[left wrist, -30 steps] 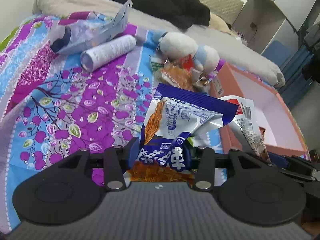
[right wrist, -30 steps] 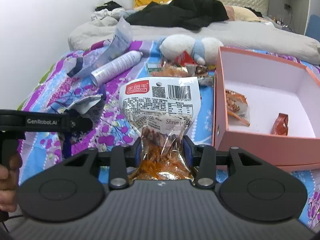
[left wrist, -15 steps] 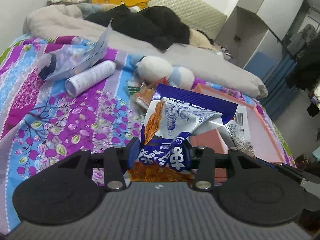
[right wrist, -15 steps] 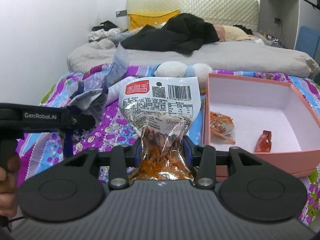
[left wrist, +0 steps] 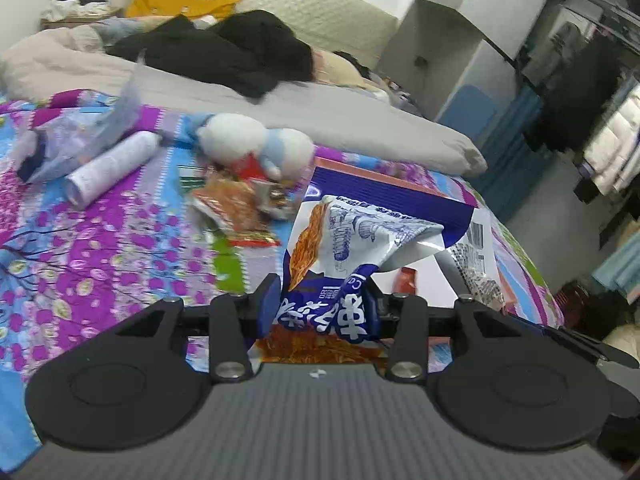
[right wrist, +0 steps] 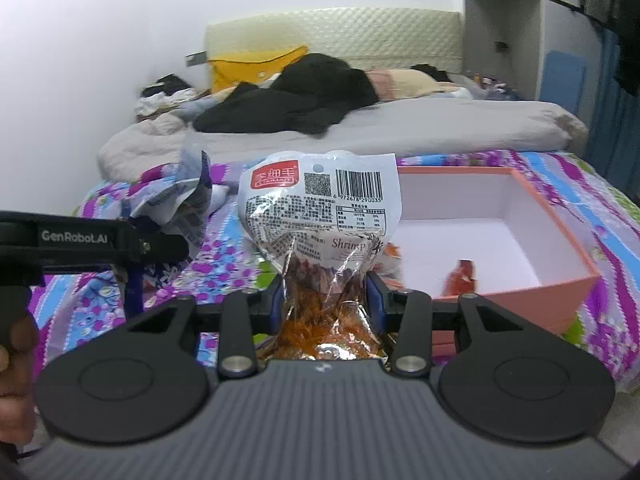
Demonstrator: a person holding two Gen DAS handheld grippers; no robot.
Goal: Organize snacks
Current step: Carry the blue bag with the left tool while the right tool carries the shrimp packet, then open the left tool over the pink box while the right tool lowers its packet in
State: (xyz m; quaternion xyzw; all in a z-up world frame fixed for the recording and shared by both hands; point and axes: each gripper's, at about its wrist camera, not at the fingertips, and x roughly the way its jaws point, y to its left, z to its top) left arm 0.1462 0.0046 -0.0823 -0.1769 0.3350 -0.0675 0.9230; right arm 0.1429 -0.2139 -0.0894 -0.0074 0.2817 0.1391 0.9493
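The left gripper (left wrist: 320,308) clenches the lower part of a crumpled blue-and-white snack packet (left wrist: 352,248), its blue pads pressed into the wrapper on both sides; the packet stands up out of the jaws, lifted above the floral bedspread (left wrist: 100,248); the right gripper (right wrist: 326,300) grasps a clear shrimp snack bag (right wrist: 320,216) at its narrow waist, the white barcode label upright above the pads and orange contents bunched below them; this bag also hangs clear of the bed; just beside it, to the right in the right wrist view, sits an open pink box (right wrist: 560,284) with a white interior, holding a small red packet (right wrist: 460,278) on its floor and an orange packet partly hidden behind the shrimp bag; on the bedspread in the left wrist view lie a white cylindrical bottle (left wrist: 112,168), a white-and-blue plush toy (left wrist: 256,146) and, just in front of the toy, a loose heap of snack packets (left wrist: 236,204); a black garment (right wrist: 296,100) lies across the grey duvet (right wrist: 440,128) farther back; part of a person's hand (right wrist: 16,360) shows at the left edge of the right wrist view
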